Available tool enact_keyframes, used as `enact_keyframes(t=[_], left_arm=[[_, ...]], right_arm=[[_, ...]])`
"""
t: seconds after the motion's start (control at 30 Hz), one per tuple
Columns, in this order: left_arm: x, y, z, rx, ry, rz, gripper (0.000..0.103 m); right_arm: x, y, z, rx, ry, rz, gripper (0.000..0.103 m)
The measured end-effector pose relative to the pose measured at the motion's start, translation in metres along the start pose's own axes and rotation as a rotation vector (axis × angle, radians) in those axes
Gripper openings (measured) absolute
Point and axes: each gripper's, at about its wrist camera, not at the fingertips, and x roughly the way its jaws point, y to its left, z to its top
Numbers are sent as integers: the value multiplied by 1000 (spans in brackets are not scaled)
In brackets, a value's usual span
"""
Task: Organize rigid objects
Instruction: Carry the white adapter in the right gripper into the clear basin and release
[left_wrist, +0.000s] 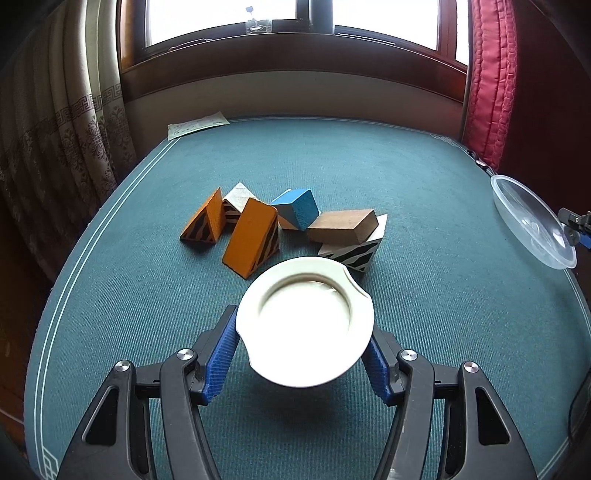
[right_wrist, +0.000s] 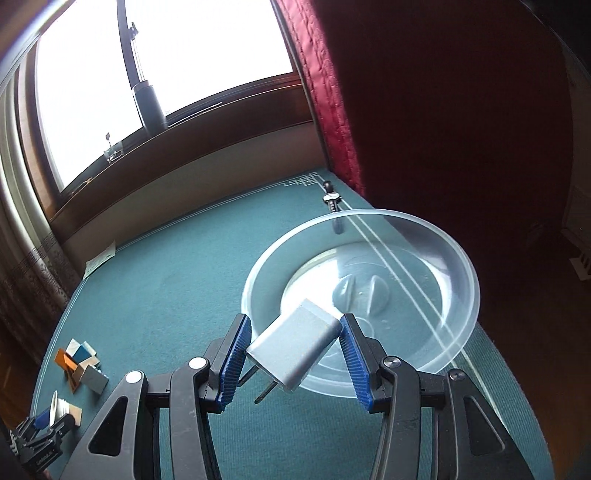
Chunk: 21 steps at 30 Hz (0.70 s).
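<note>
From the left wrist view we see our left gripper (left_wrist: 301, 354) clamped on a small white cup (left_wrist: 304, 321), its blue pads pressing the rim on both sides, the cup held above the green tablecloth (left_wrist: 424, 295). Just beyond the cup lies a cluster of wooden blocks (left_wrist: 284, 225): orange striped wedges, a blue one, a brown one and a white striped one, leaning against each other. A clear plastic bowl (left_wrist: 532, 221) shows at the right edge of the table.

From the right wrist view we see our right gripper (right_wrist: 293, 354) gripping a grey plug adapter (right_wrist: 291, 350), tilted, its prongs pointing down and toward us. The adapter sits over the near rim of the clear bowl (right_wrist: 469, 266). Far left, the blocks (right_wrist: 83, 363) and the left gripper with the cup (right_wrist: 59, 408) appear small
</note>
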Motion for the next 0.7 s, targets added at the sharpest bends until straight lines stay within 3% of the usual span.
enact_keyframes(t=[0.37, 0.47, 0.7], left_arm=[[-8, -16, 6, 27, -18, -2, 63], [-10, -21, 9, 39, -21, -4, 63], [-16, -38, 18, 74, -34, -21, 63]], right_arm=[[16, -38, 9, 61, -2, -95, 53], [16, -44, 9, 80, -11, -105, 58], [13, -49, 8, 80, -21, -109, 59]])
